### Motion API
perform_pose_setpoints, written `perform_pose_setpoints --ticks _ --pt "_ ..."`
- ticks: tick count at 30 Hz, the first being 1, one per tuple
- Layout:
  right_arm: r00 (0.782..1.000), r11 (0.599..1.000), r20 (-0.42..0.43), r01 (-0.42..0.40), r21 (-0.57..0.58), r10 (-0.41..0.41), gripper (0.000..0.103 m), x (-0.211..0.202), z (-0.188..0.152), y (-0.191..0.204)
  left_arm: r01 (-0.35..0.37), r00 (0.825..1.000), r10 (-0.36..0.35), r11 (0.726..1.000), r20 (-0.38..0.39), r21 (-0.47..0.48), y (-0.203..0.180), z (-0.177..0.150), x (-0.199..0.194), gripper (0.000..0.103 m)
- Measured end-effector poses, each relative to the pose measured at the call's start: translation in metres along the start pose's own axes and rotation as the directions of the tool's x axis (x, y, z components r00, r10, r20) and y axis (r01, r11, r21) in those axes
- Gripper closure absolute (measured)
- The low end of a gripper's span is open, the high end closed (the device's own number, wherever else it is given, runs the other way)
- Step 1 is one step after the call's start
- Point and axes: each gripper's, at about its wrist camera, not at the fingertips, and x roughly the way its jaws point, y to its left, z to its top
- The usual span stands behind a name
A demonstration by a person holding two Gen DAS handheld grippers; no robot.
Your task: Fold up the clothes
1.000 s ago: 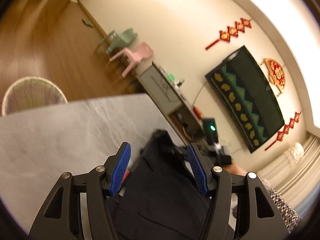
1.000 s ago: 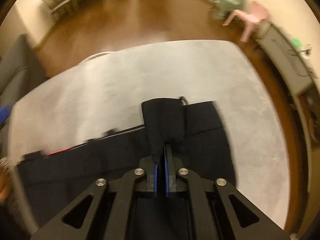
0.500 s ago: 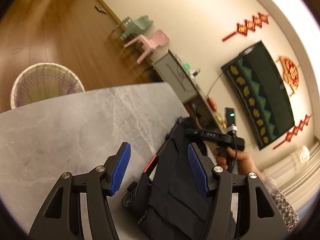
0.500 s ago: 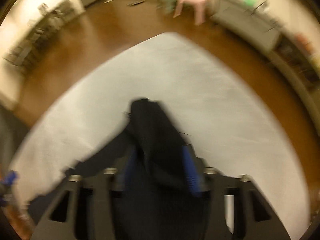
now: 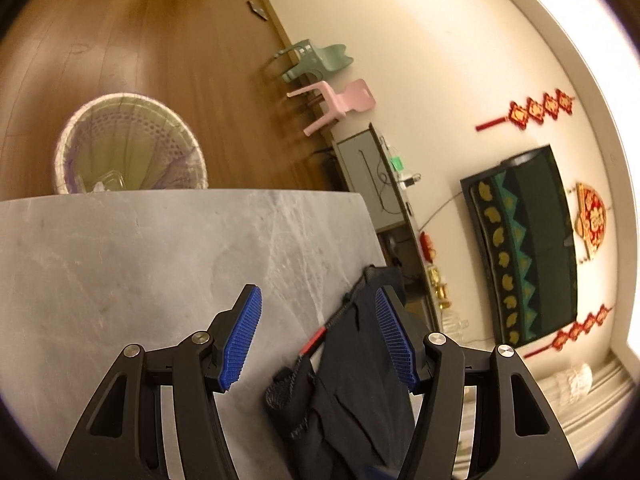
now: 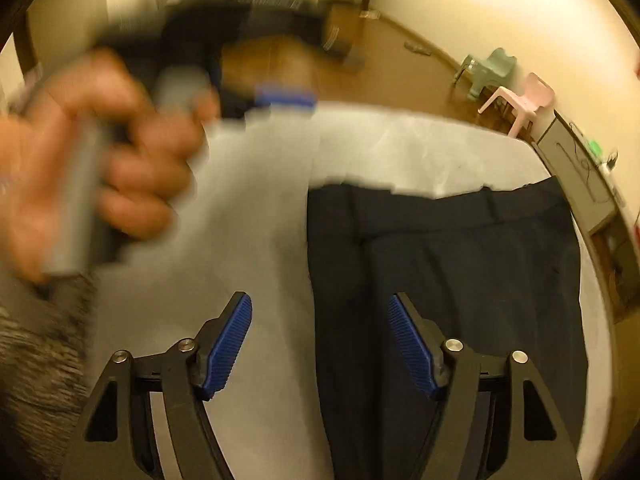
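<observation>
A dark navy garment (image 6: 448, 272) lies folded flat on the grey marble table (image 6: 256, 240), its waistband toward the far edge. In the left wrist view the same garment (image 5: 352, 392) is seen edge-on, with a red stripe and a mesh pocket lining showing. My right gripper (image 6: 320, 340) hovers open above the garment's left edge, nothing between its blue pads. My left gripper (image 5: 318, 336) is open too, above the table beside the garment. A blurred hand (image 6: 112, 168) holds the left gripper's handle in the right wrist view.
A woven waste basket (image 5: 128, 148) stands on the wooden floor past the table's far edge. A green chair (image 5: 320, 60) and a pink chair (image 5: 340, 102) stand by the wall near a low cabinet (image 5: 372, 176). A covered TV (image 5: 524, 248) hangs on the wall.
My right gripper has opened and let go of the garment, then pulled back above it. The garment now lies folded flat. My left gripper has swung left, staying open.
</observation>
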Motion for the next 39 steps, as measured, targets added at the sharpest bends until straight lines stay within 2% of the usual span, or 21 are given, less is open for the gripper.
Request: perform_pose_setpoints --ticks 1,3,5,7,11,12,15,17,19,20,21,22,23,25,26,28,31,33,36,37,39 --pt "1.0 0.999 -0.011 0.028 0.036 -0.028 0.099 0.004 0.004 -0.013 -0.003 1.0 0.003 1.0 0.002 0.015 -0.003 -0.002 -0.003 0.041" --pt "0.997 0.99 0.005 0.074 0.122 -0.075 0.102 -0.002 0.011 -0.042 -0.008 1.0 0.007 0.999 0.012 0.042 -0.007 -0.005 -0.01 0.041" --pt "0.991 0.967 0.078 0.084 0.239 -0.105 0.102 -0.028 0.018 -0.071 0.011 1.0 -0.011 0.998 -0.001 0.065 -0.011 -0.008 -0.012 0.041" --pt "0.982 0.946 0.125 0.098 0.309 -0.143 0.102 -0.053 0.019 -0.095 0.014 0.999 -0.011 0.995 -0.036 0.094 -0.016 -0.012 -0.006 0.041" --pt "0.97 0.908 0.102 0.167 0.384 -0.222 0.102 -0.057 0.015 -0.126 -0.011 0.991 0.028 0.992 -0.134 0.129 -0.022 -0.027 0.017 0.041" --pt "0.97 0.901 0.1 0.164 0.403 -0.221 0.102 -0.061 0.002 -0.13 -0.021 0.985 0.044 0.99 -0.166 0.14 -0.023 -0.031 0.023 0.041" --pt "0.968 0.867 0.18 0.063 0.494 -0.172 0.102 -0.091 -0.02 -0.122 -0.013 0.958 0.068 0.981 -0.28 0.192 -0.024 -0.045 0.039 0.041" --pt "0.954 0.833 0.258 -0.014 0.553 -0.155 0.102 -0.126 -0.035 -0.11 0.002 0.947 0.087 0.961 -0.308 0.277 -0.036 -0.059 0.043 0.041" --pt "0.932 0.812 0.329 -0.07 0.579 -0.154 0.102 -0.142 -0.033 -0.11 0.014 0.947 0.121 0.909 -0.296 0.417 -0.055 -0.072 0.044 0.041" --pt "0.926 0.807 0.351 -0.102 0.582 -0.136 0.102 -0.143 -0.03 -0.106 0.016 0.942 0.149 0.876 -0.302 0.482 -0.063 -0.08 0.05 0.041" --pt "0.921 0.801 0.372 -0.136 0.583 -0.115 0.101 -0.142 -0.026 -0.1 -0.011 0.932 0.197 0.854 -0.304 0.521 -0.063 -0.086 0.059 0.041" --pt "0.928 0.797 0.366 -0.169 0.58 -0.07 0.101 -0.133 -0.023 -0.094 -0.06 0.921 0.251 0.846 -0.298 0.529 -0.057 -0.088 0.068 0.041" --pt "0.935 0.793 0.354 -0.201 0.576 -0.019 0.099 -0.121 -0.02 -0.088 -0.108 0.921 0.277 0.856 -0.273 0.506 -0.05 -0.082 0.07 0.048" --pt "0.955 0.793 0.267 -0.259 0.551 0.126 0.086 -0.086 -0.02 -0.073 -0.178 0.936 0.285 0.89 -0.208 0.42 -0.036 -0.064 0.061 0.047" --pt "0.959 0.786 0.255 -0.251 0.564 0.123 0.076 -0.085 -0.03 -0.073 -0.195 0.945 0.274 0.911 -0.179 0.364 -0.029 -0.055 0.05 0.047" --pt "0.966 0.769 0.245 -0.22 0.6 0.085 0.072 -0.088 -0.054 -0.075 -0.203 0.959 0.246 0.942 -0.14 0.268 -0.019 -0.04 0.03 0.042" --pt "0.961 0.695 0.276 -0.204 0.689 0.009 0.066 -0.121 -0.116 -0.09 -0.162 0.964 0.21 0.951 -0.163 0.265 -0.021 -0.044 0.02 0.041" --pt "0.965 0.628 0.26 -0.174 0.759 -0.046 0.064 -0.147 -0.173 -0.097 -0.133 0.965 0.19 0.948 -0.181 0.29 -0.032 -0.053 0.017 0.041" --pt "0.976 0.505 0.162 -0.068 0.86 -0.146 0.064 -0.19 -0.276 -0.105 -0.057 0.976 0.123 0.94 -0.178 0.336 -0.058 -0.068 0.008 0.042" --pt "0.976 0.442 0.114 -0.021 0.897 -0.185 0.064 -0.207 -0.319 -0.107 -0.035 0.982 0.103 0.923 -0.158 0.383 -0.073 -0.076 0.004 0.041" --pt "0.968 0.295 0.01 0.067 0.953 -0.252 0.064 -0.242 -0.404 -0.111 -0.017 0.991 0.081 0.872 -0.11 0.49 -0.102 -0.094 -0.002 0.041"
